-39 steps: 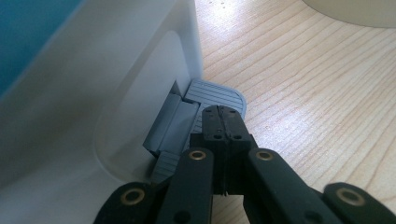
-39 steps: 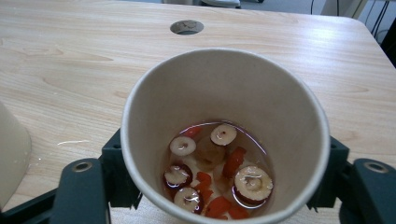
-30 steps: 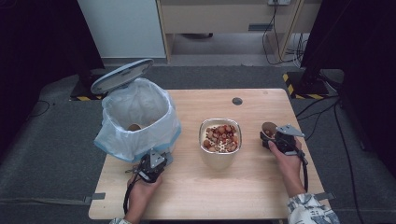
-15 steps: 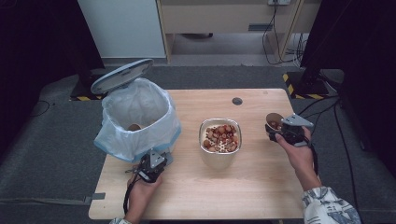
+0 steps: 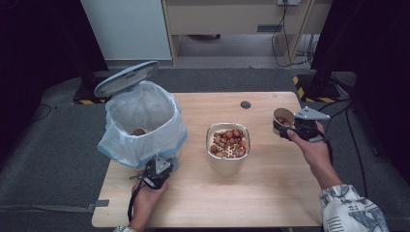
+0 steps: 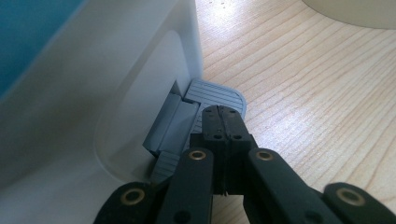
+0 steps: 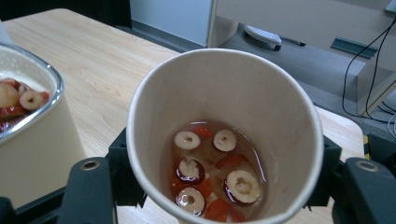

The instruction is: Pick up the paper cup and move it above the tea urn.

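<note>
Holding paper cup [image 7: 224,135] — date slices [image 7: 212,172], liquid

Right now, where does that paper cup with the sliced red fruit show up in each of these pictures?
High view: the paper cup is at the right, held upright in the right gripper beyond the table's right edge.
Left gripper view: not in it; that camera faces the bin's grey pedal.
Right gripper view: centre, seen from above, with fruit slices in liquid.
Shared landmark: the metal bowl of fruit, left of the cup.
</note>
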